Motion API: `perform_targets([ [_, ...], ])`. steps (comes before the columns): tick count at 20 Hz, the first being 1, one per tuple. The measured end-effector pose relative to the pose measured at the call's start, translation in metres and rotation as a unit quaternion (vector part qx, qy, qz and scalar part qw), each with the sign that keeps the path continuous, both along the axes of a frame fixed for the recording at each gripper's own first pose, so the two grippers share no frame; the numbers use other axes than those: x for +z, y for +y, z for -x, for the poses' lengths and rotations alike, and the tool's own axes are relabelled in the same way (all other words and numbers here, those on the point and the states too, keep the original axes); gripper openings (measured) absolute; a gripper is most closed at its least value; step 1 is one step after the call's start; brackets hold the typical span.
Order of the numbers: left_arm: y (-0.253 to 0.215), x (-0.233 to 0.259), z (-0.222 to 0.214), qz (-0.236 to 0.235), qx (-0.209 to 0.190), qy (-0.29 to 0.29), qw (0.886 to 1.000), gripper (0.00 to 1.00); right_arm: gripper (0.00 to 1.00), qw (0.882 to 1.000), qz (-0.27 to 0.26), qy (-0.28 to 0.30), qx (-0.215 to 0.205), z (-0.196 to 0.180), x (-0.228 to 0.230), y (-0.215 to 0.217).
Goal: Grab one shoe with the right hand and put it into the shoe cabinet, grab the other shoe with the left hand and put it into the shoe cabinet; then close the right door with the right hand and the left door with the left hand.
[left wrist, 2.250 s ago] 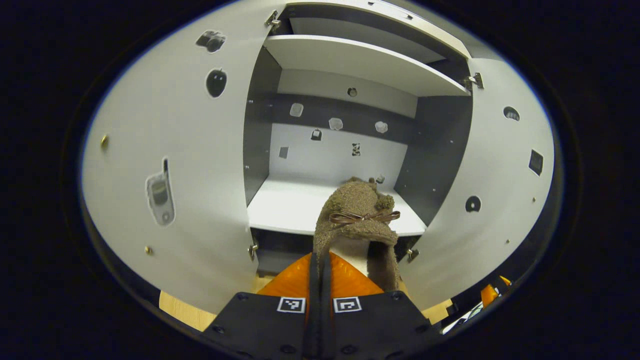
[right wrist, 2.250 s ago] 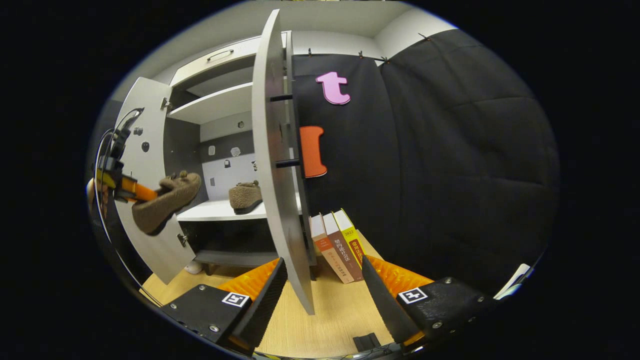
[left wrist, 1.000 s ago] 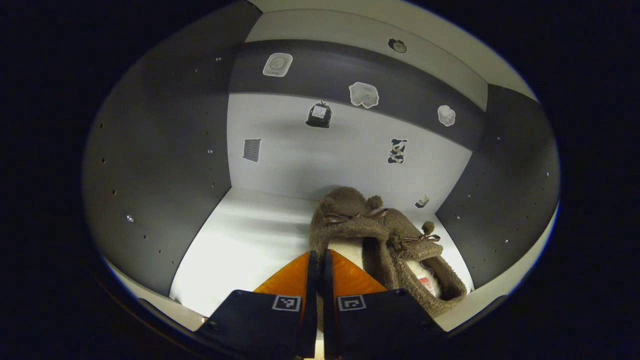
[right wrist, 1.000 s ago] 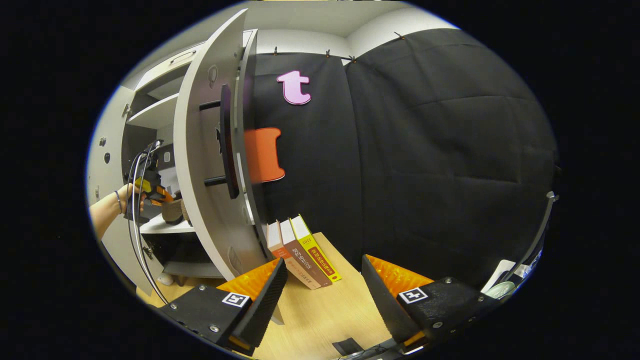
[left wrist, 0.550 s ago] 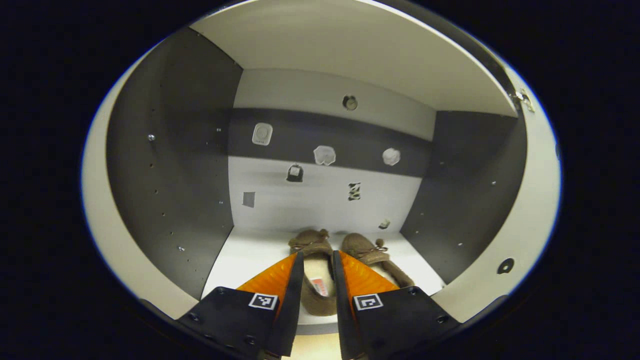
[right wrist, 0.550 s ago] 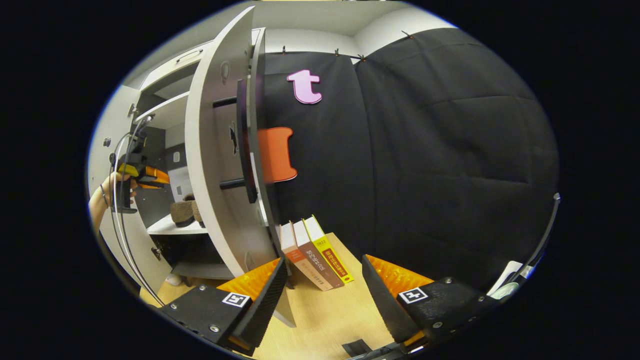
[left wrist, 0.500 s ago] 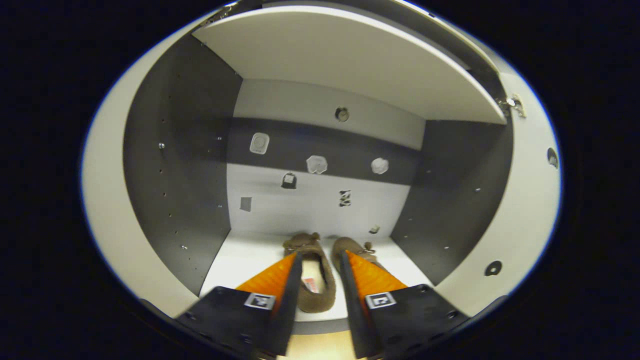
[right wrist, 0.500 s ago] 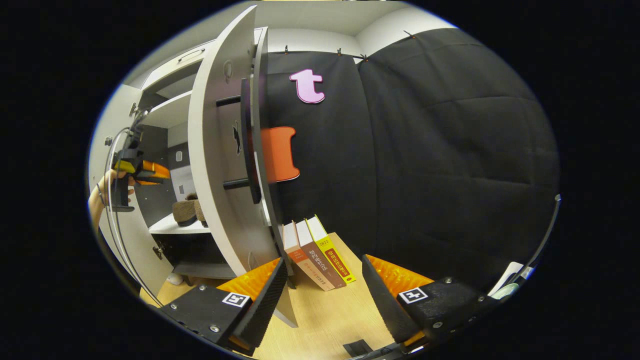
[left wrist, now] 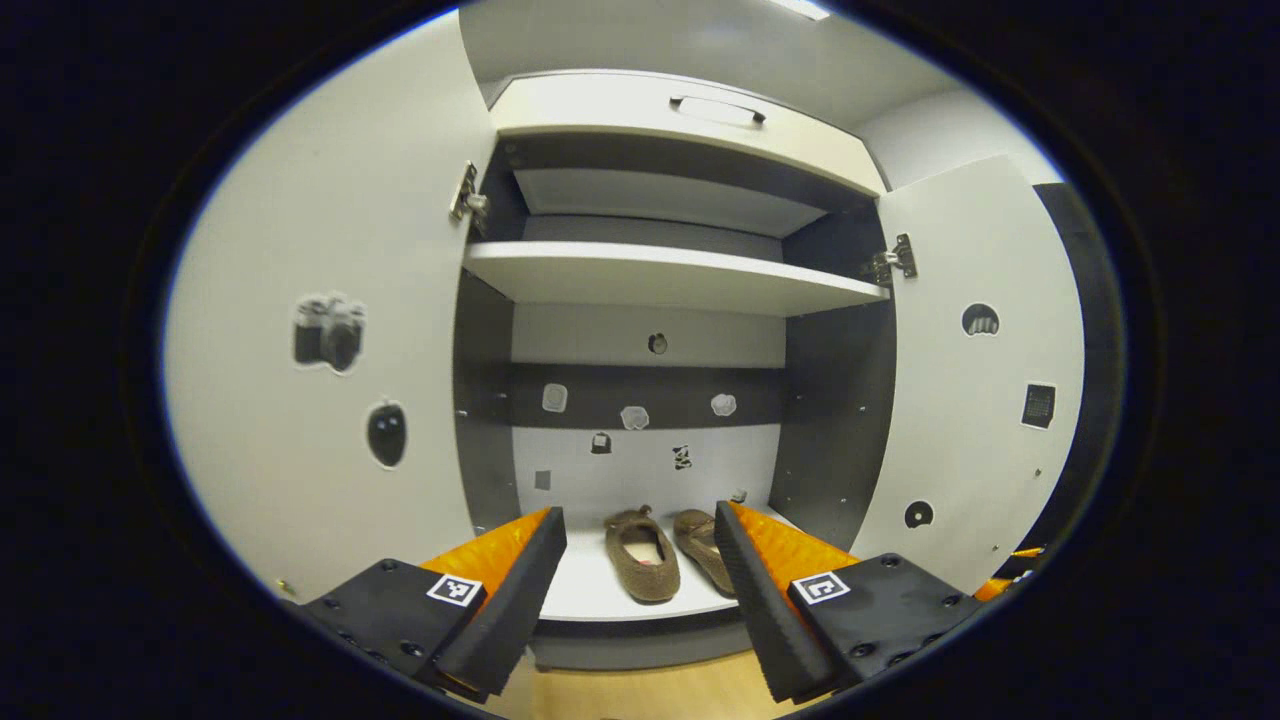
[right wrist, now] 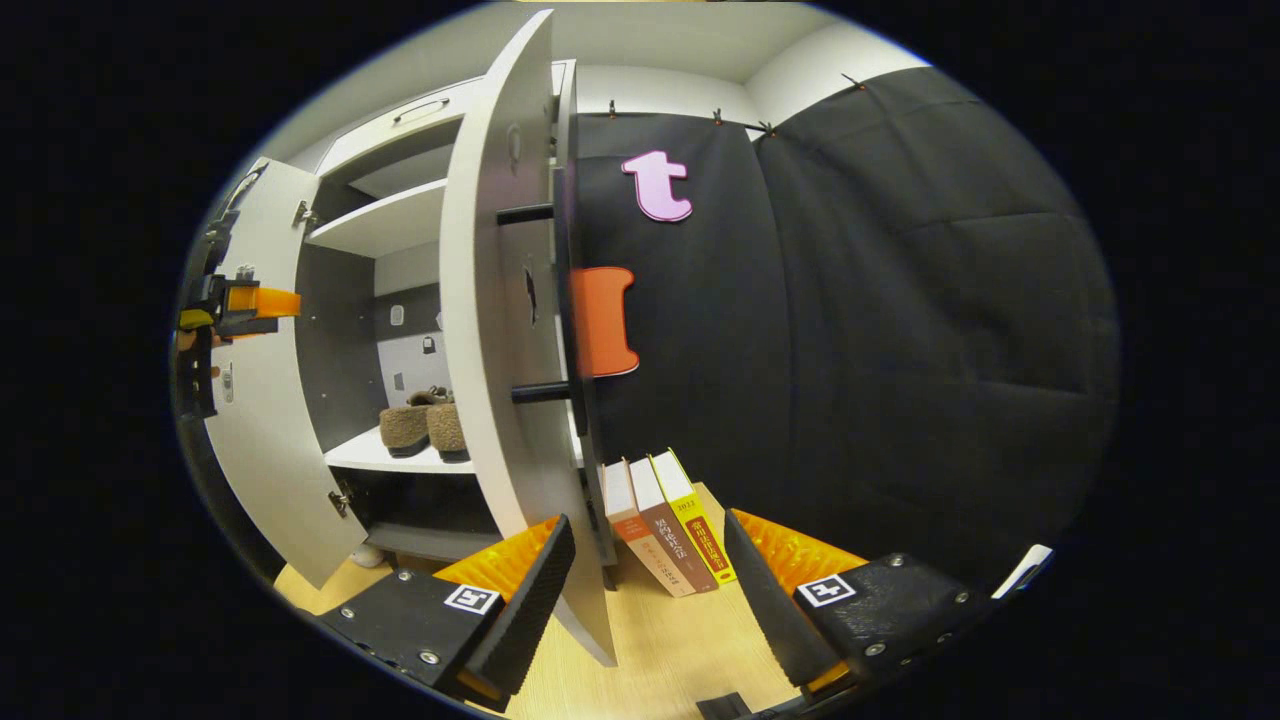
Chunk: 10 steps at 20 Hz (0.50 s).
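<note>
The shoe cabinet [left wrist: 660, 275] stands open, both shoes [left wrist: 665, 552] side by side on its lower shelf. My jaws gape empty, left and right. The right door [right wrist: 490, 330] could clip a protruding heel.

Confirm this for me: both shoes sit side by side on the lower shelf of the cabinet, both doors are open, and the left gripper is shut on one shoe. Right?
Not quite. The left gripper is open and holds nothing; its jaws stand apart, in front of the cabinet, as the left gripper view shows. The rest holds: both shoes sit side by side on the lower shelf, and the left door and the right door are open.
</note>
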<state>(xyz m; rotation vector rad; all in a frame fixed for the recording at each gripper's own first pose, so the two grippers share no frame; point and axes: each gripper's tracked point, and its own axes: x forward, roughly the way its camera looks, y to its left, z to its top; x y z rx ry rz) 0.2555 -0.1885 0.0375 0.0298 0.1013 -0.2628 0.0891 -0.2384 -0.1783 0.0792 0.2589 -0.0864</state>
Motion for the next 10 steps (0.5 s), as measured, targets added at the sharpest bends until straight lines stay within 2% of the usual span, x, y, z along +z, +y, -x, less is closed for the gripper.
perform_targets([
  [1, 0.006, 0.007, 0.016, -0.001, 0.001, -0.012, 1.000, 0.95, 0.92, 1.000, 0.007, -0.002, -0.002, -0.001, -0.002, 0.000],
  [2, 0.012, 0.015, 0.030, 0.003, 0.000, -0.022, 1.000, 0.99, 0.92, 1.000, 0.011, -0.005, -0.004, 0.000, 0.000, 0.000],
  [4, 0.025, 0.023, 0.058, 0.012, -0.003, -0.029, 0.999, 0.94, 0.92, 1.000, 0.012, -0.005, -0.001, 0.000, -0.001, 0.005],
  [6, 0.039, 0.025, 0.084, 0.017, -0.002, -0.028, 0.999, 0.94, 0.91, 1.000, 0.010, -0.005, 0.002, 0.000, -0.001, 0.010],
  [9, 0.064, 0.026, 0.113, 0.031, 0.000, -0.028, 0.999, 0.99, 0.91, 1.000, 0.001, -0.009, 0.007, 0.001, -0.001, 0.024],
  [10, 0.076, 0.027, 0.122, 0.034, 0.004, -0.029, 0.999, 0.94, 0.91, 1.000, -0.002, -0.010, 0.010, 0.000, -0.001, 0.031],
])
